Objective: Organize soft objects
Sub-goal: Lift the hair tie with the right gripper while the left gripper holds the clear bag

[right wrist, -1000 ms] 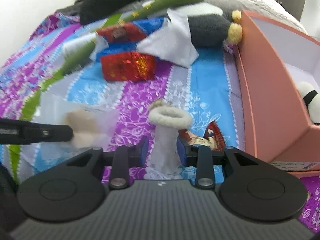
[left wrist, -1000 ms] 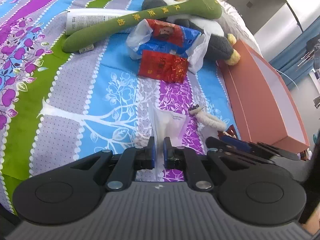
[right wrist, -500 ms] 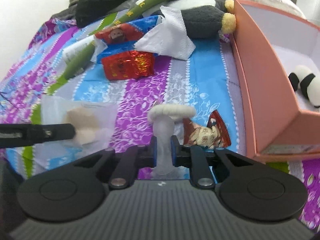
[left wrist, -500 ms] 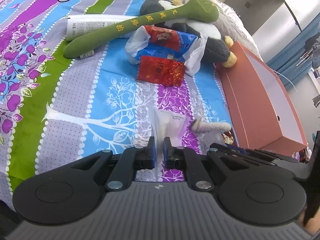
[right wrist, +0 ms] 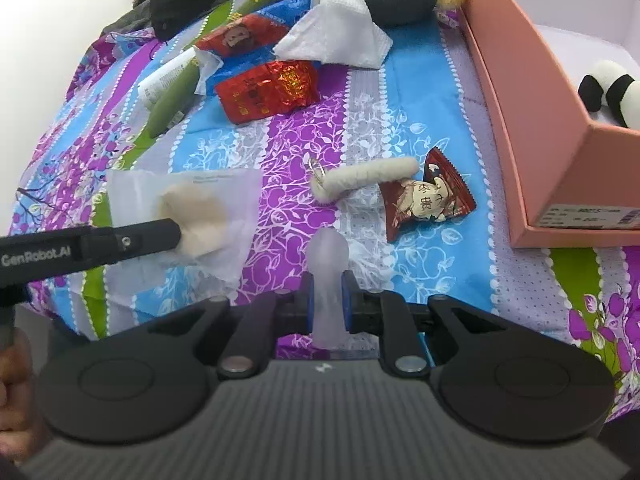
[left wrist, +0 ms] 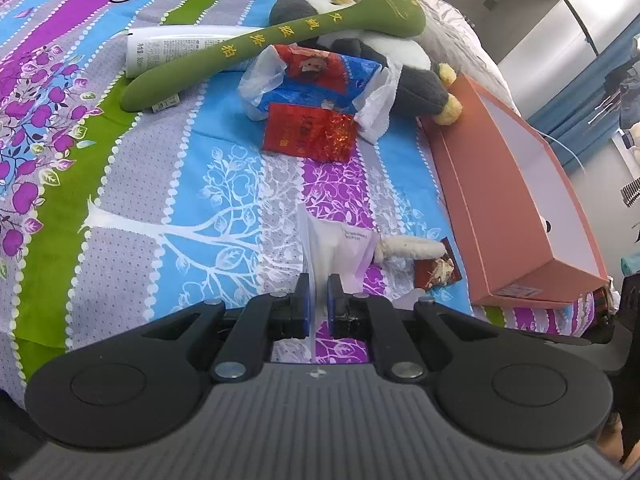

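Observation:
My left gripper [left wrist: 318, 300] is shut on a clear plastic bag [left wrist: 340, 244] with a cream plush piece inside; the bag [right wrist: 188, 216] shows in the right wrist view, held just above the bedspread. My right gripper [right wrist: 327, 300] is shut on a translucent plastic sleeve [right wrist: 329, 276]. A fuzzy white plush strip [right wrist: 368, 176] with a metal clip lies on the bed ahead of it, also visible in the left wrist view [left wrist: 408, 247]. An open salmon box [right wrist: 552, 120] at right holds a small panda plush [right wrist: 612, 94].
Further back lie a red foil packet [left wrist: 308, 132], a blue-red tissue pack [left wrist: 320, 80], a long green plush stick [left wrist: 280, 40], a grey-white plush toy [left wrist: 412, 76] and a white tube [left wrist: 168, 46]. A small red snack packet [right wrist: 428, 200] lies beside the box.
The right gripper closed on the translucent sleeve and pulled back; the fuzzy strip came out of it and now lies on the bed. The left gripper kept holding the bag.

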### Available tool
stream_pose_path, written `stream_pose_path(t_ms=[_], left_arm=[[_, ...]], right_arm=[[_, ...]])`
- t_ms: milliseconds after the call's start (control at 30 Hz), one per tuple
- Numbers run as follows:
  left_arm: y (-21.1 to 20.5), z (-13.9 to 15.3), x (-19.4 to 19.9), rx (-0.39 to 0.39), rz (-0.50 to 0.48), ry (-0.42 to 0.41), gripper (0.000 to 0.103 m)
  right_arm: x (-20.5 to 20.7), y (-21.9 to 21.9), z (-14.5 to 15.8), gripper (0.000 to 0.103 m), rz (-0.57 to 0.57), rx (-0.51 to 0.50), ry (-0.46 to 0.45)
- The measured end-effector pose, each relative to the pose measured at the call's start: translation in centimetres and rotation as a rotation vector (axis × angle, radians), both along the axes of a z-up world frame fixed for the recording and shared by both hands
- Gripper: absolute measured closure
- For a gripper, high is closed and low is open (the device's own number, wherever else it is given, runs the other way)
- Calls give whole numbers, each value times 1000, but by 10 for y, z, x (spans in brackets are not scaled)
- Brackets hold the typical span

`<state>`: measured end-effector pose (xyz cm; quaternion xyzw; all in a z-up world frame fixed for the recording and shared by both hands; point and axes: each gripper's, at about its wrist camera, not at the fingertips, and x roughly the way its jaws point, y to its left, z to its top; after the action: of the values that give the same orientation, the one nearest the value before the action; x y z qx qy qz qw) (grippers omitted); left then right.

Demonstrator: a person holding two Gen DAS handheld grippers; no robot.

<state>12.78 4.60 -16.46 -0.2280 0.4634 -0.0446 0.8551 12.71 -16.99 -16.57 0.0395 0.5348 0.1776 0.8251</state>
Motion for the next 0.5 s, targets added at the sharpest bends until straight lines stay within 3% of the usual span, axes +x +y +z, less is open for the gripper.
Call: stream_pose_path(t_ms=[500], left_arm=[[-13, 25, 4, 24, -42, -55, 94]], right_arm=[[-2, -11, 42, 86, -18, 5, -130]])
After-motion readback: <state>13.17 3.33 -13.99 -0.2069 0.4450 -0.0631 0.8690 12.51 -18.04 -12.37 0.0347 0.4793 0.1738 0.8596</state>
